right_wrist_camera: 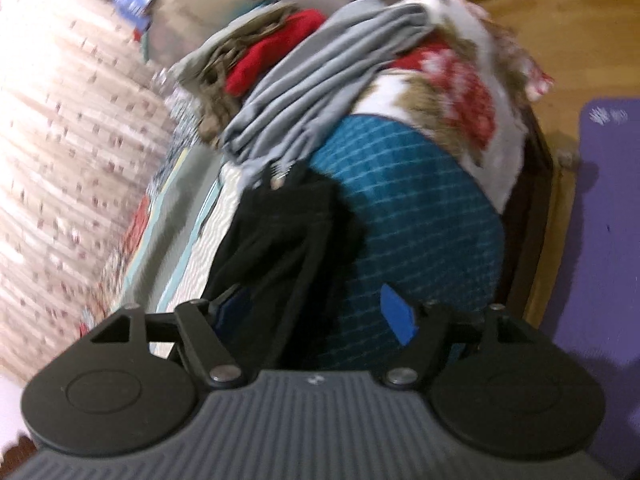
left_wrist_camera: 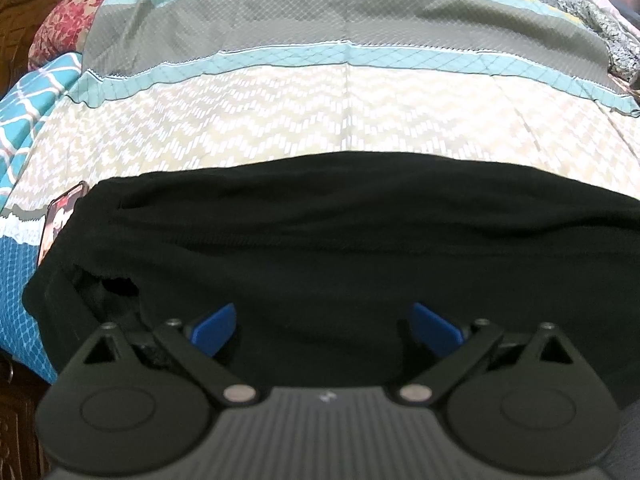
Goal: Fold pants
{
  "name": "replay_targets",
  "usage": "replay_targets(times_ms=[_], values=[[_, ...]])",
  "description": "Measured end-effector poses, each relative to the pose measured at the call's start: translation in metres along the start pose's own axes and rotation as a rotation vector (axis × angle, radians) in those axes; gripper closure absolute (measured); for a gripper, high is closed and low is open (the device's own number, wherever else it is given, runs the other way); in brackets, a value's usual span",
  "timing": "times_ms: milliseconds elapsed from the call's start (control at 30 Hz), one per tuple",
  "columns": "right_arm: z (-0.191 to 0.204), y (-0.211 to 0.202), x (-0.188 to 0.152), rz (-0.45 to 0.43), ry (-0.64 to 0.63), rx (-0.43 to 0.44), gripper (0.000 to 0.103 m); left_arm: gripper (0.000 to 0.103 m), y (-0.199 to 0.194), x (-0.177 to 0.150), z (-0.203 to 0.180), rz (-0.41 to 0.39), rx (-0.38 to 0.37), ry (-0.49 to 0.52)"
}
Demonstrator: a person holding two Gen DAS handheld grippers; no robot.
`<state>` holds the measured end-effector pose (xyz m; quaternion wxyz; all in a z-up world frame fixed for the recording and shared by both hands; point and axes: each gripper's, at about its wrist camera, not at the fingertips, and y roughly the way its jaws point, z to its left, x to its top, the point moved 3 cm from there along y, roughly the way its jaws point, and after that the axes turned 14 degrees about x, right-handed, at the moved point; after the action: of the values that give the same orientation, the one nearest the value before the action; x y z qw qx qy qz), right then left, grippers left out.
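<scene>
Mid-fold: left gripper [left_wrist_camera: 324,326] and right gripper [right_wrist_camera: 320,312] gaped, released, over black pants [left_wrist_camera: 320,232]; regrasp needed.

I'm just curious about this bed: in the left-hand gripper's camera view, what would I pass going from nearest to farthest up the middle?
left gripper → black pants → cream zigzag bedsheet → thin teal band → grey band → red patterned bedding.

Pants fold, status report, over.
Left gripper open over black pants. Right gripper open, pants between fingers. Phone at pants' edge.
</scene>
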<state>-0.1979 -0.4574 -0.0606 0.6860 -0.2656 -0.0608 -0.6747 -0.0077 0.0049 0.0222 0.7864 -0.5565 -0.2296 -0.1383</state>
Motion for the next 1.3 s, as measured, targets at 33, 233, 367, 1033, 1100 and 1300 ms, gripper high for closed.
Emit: replay_targets(times_ms=[33,233,367,1033,1100,1300], values=[[-0.004,-0.002,0.000,-0.011,0.021,-0.004,0.024,0.005,-0.002,0.001,0.000,-0.005,-0.006,0.000],[-0.027,-0.014,0.001,-0.026,0.090,0.009,0.015,0.006,-0.012,0.003,-0.009,-0.031,-0.049,0.024],[-0.029,-0.007,-0.002,-0.008,0.082,0.035,0.014,0.006,-0.020,0.003,-0.016,-0.034,-0.096,0.037],[0.010,0.035,0.022,0.066,-0.065,0.028,0.091,0.006,-0.022,0.005,-0.021,0.003,-0.134,0.040],[0.031,0.027,0.022,0.060,-0.109,0.088,0.091,0.006,-0.022,0.007,-0.019,-0.001,-0.146,0.029],[0.137,0.032,-0.005,0.155,-0.454,0.223,0.091,0.006,-0.019,0.012,-0.011,0.001,-0.217,-0.026]])
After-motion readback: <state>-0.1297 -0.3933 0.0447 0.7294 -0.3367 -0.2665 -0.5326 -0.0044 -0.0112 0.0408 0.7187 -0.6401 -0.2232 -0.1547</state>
